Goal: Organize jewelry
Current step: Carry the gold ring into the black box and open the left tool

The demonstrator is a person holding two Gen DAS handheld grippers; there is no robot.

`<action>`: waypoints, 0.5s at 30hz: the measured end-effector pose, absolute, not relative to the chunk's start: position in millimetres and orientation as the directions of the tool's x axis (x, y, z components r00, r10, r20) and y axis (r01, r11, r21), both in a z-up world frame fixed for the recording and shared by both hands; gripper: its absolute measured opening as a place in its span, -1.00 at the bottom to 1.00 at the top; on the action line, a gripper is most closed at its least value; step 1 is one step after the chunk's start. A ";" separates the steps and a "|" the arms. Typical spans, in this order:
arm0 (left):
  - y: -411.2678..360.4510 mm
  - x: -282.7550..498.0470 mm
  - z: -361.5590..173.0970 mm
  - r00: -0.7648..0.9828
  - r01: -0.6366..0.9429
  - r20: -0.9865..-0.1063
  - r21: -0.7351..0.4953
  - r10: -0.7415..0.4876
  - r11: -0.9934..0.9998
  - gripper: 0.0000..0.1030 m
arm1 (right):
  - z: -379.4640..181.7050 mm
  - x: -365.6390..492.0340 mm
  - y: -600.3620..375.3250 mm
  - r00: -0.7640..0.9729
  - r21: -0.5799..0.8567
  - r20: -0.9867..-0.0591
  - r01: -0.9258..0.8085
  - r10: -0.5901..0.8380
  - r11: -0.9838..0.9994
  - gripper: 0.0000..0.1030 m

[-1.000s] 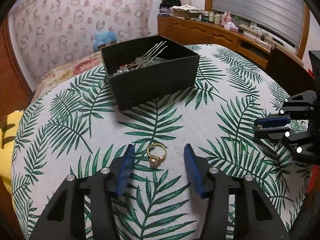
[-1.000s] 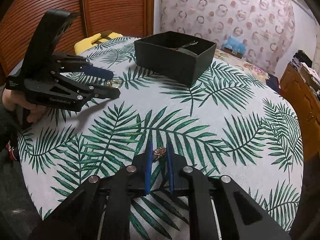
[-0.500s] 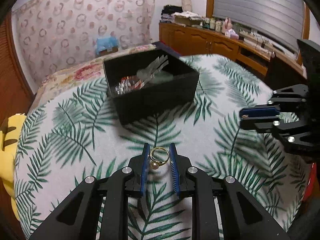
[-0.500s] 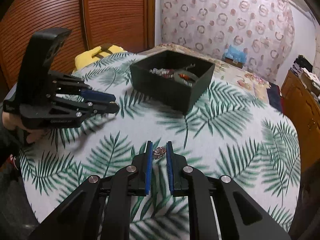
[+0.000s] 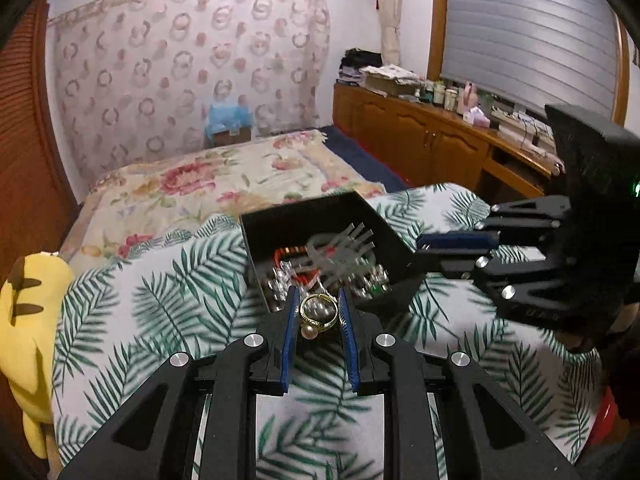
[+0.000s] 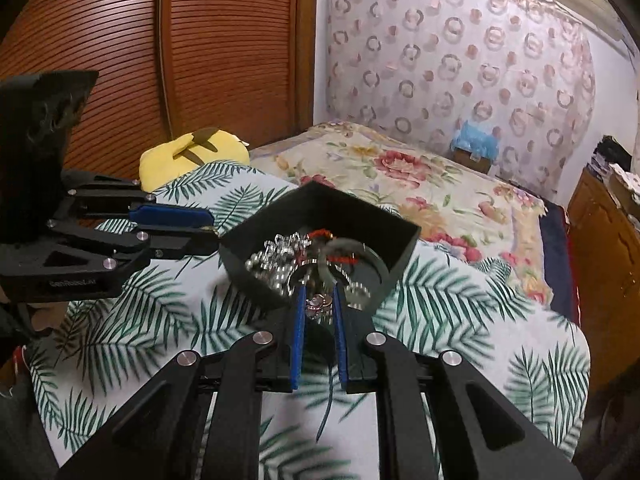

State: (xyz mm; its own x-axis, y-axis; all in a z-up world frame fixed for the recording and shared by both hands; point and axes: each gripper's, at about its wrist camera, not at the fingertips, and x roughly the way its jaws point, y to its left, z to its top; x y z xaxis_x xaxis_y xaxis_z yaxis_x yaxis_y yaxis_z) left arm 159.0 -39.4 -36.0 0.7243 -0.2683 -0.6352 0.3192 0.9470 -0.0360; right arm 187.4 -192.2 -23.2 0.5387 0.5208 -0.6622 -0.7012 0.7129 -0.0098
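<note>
A gold ring with a pearl (image 5: 317, 317) sits pinched between the blue pads of my left gripper (image 5: 318, 300), lifted off the cloth just in front of the black box (image 5: 312, 206). My right gripper (image 6: 319, 292) is shut on a small pink and silver piece of jewelry (image 6: 318, 304), held at the near edge of the same black box (image 6: 360, 210). Inside the box lie silver beads (image 6: 272, 260), a red cord, a green bangle (image 6: 352, 246) and a metal hair comb (image 5: 348, 246). Each gripper shows in the other's view, the right gripper (image 5: 424, 250) and the left gripper (image 6: 214, 230) flanking the box.
The box stands on a round table under a palm-leaf cloth (image 5: 160, 300). A yellow plush toy (image 5: 28, 312) lies at the table's left edge. Behind are a bed with a floral cover (image 5: 224, 176), a wooden cabinet (image 5: 432, 140) and a slatted wooden door (image 6: 224, 60).
My left gripper closed on the pearl ring and lifted it off the cloth toward the box. The right gripper, still holding its piece, rose and moved up to the box too.
</note>
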 end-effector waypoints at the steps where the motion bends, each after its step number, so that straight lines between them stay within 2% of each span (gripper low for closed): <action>1: -38.8 163.6 -35.4 0.725 0.318 -0.635 -0.036 -0.267 0.947 -0.64 | -24.4 191.4 -190.5 0.537 -0.005 -0.662 -0.701 0.523 0.714 -0.70; 5: -37.0 180.3 -35.5 0.726 0.310 -0.637 -0.033 -0.259 0.950 -0.64 | -28.9 199.2 -187.8 0.533 0.011 -0.664 -0.695 0.525 0.719 -0.67; 8: -36.1 191.6 -38.3 0.719 0.308 -0.642 -0.048 -0.266 0.950 -0.64 | -30.3 202.7 -189.7 0.529 0.030 -0.663 -0.688 0.529 0.725 -0.40; 15: -32.4 214.5 -41.9 0.726 0.273 -0.642 -0.059 -0.246 0.960 -0.64 | -28.7 201.7 -198.5 0.540 0.036 -0.658 -0.674 0.525 0.738 -0.40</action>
State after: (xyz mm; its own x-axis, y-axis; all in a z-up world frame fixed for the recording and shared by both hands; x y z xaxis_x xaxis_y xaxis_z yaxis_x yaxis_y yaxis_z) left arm 214.5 -32.4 -41.9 0.7265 -0.2460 -0.6417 0.2730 0.9602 -0.0591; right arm 201.7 -198.5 -28.7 0.5398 0.5248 -0.6582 -0.6740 0.7378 0.0356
